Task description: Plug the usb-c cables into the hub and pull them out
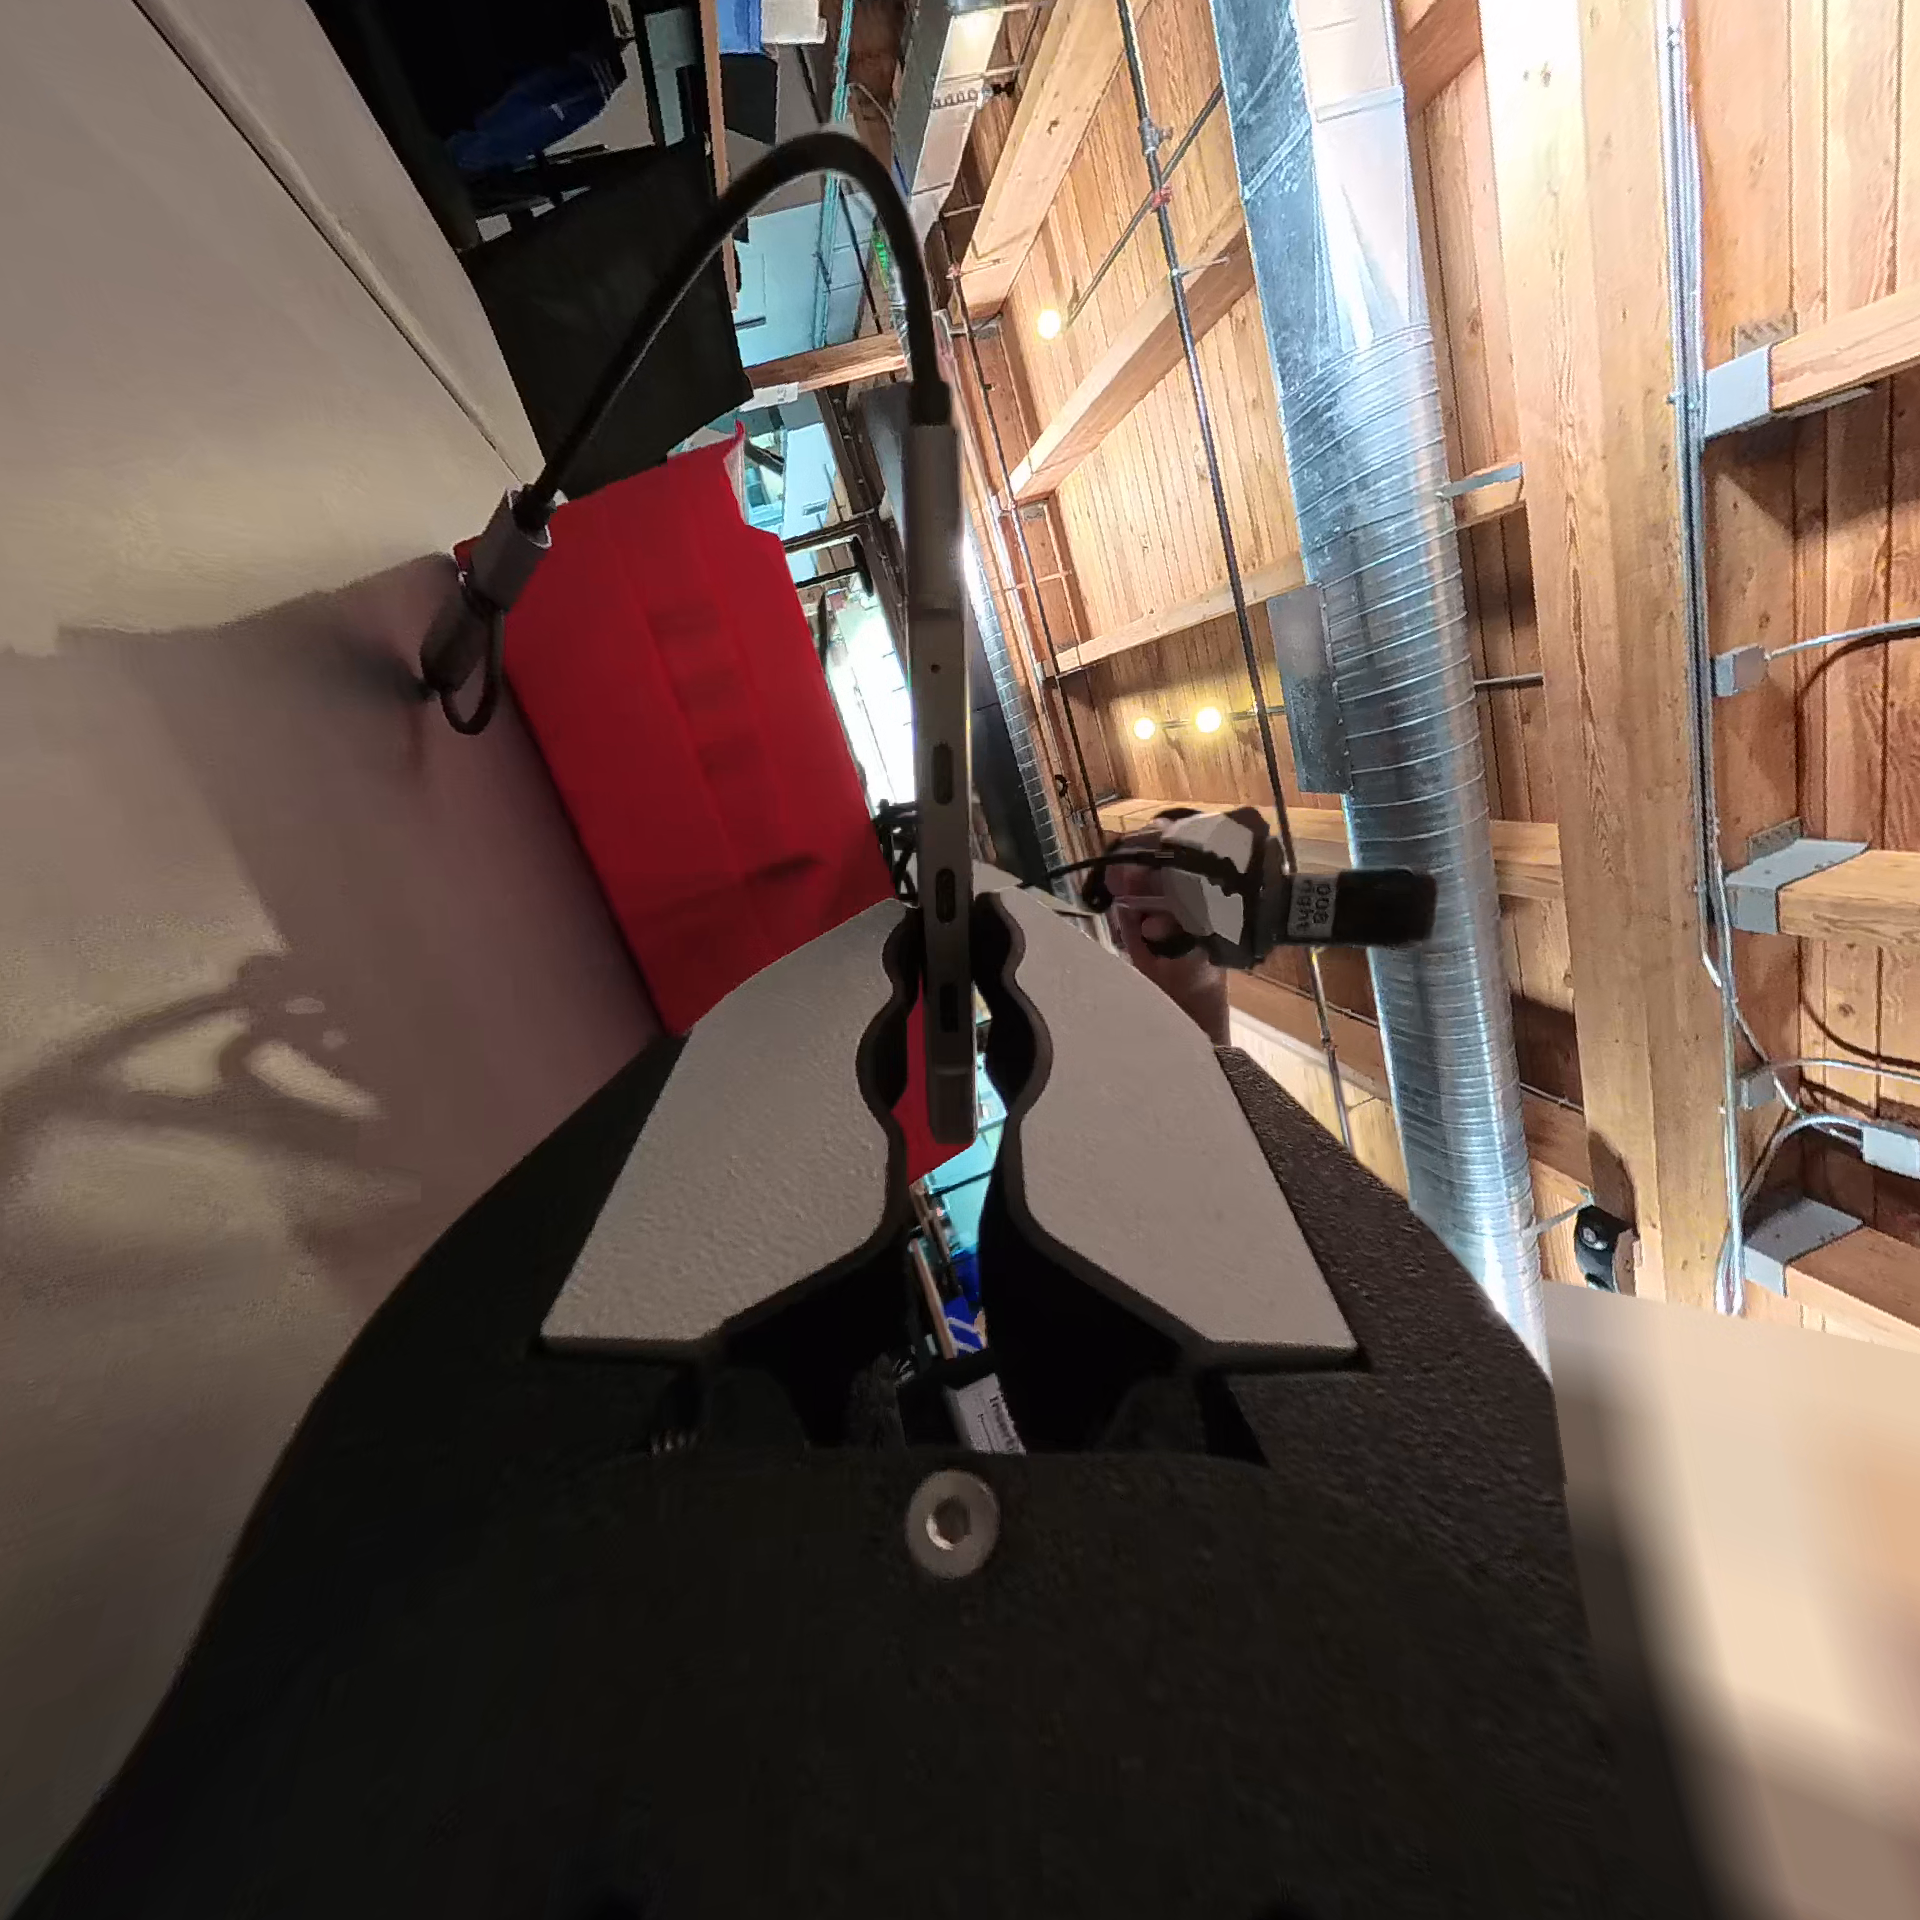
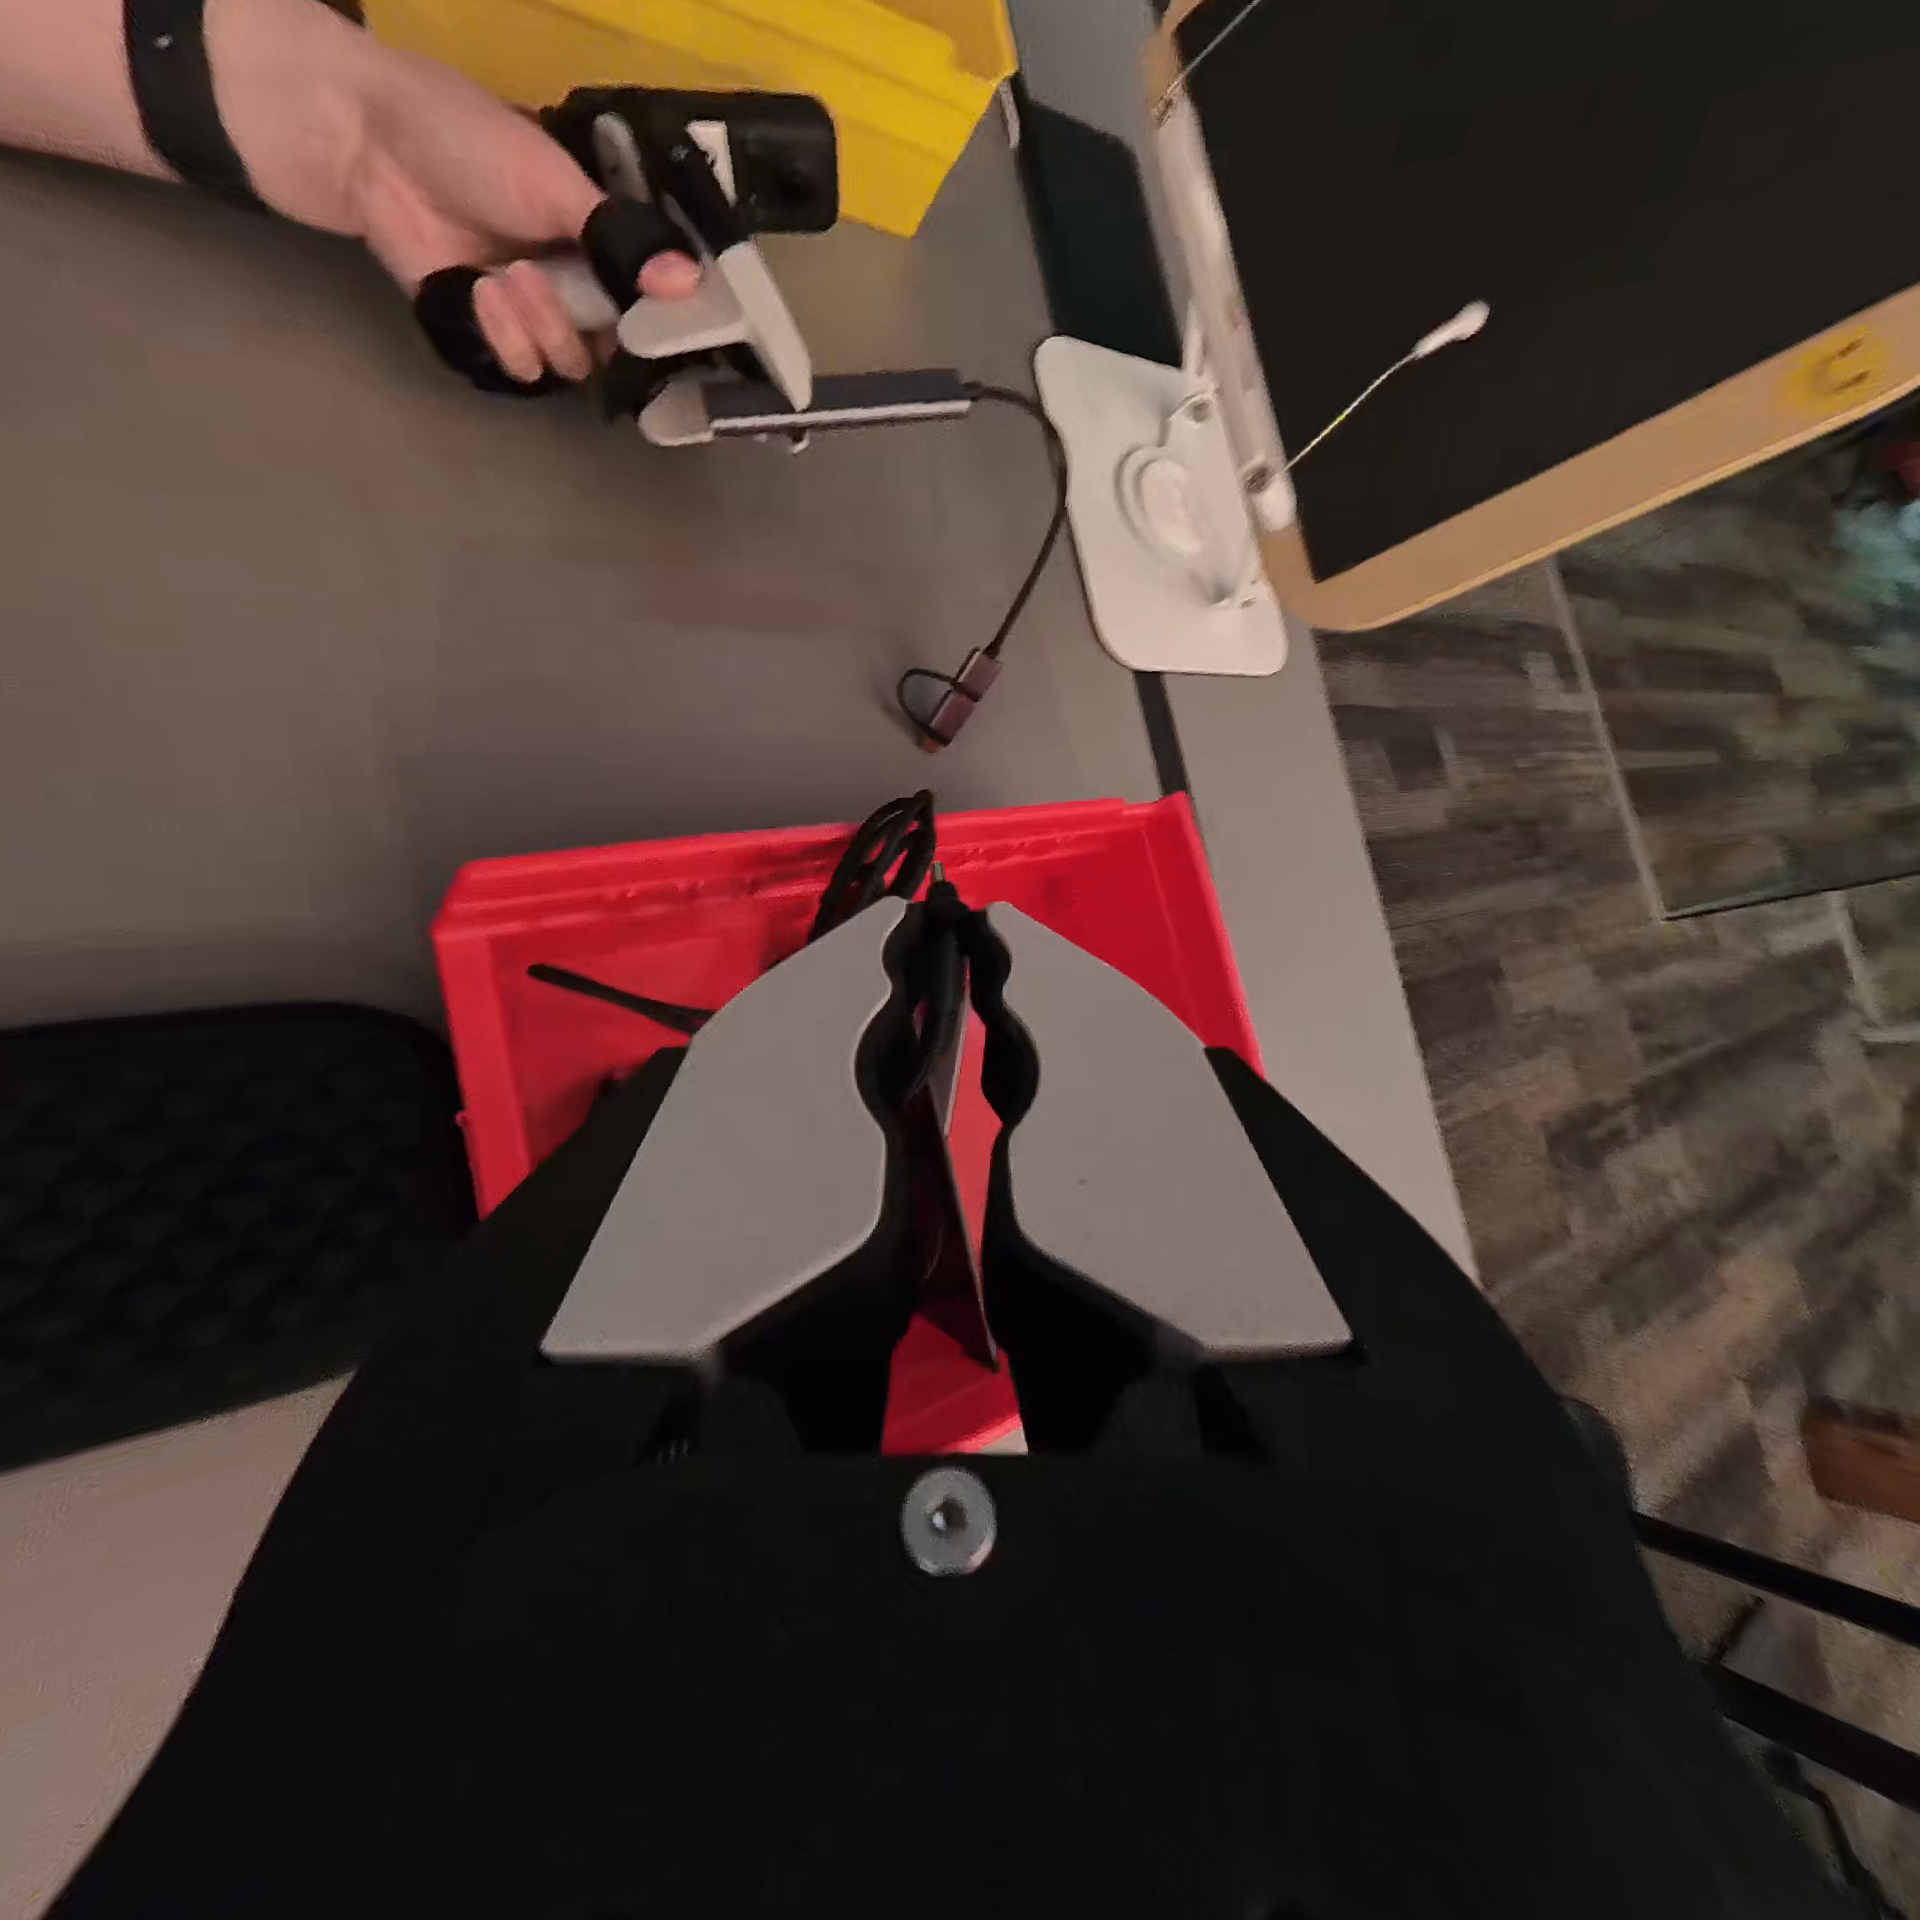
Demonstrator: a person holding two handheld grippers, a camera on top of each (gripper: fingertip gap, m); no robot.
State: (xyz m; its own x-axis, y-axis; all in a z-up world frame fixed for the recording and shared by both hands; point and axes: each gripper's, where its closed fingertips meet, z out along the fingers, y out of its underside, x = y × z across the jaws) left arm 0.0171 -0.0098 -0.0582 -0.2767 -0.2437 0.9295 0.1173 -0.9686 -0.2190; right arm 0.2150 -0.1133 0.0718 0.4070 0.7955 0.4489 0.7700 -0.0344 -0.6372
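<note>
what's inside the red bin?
Inside the red bin, a bundle of black cables leans at the far wall, with one black strand on the floor. The right gripper, shut on a cable, covers the rest.

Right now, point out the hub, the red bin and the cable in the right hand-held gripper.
hub (image 1: 940,727), left wrist view, its ported edge.
red bin (image 2: 1049,862), right wrist view, far wall.
cable (image 2: 940,971), right wrist view, plug end between fingers.

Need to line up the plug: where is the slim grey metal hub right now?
The slim grey metal hub is clamped in the left tool, held above the grey table left of the white stand base, beyond the red plastic bin.
</note>
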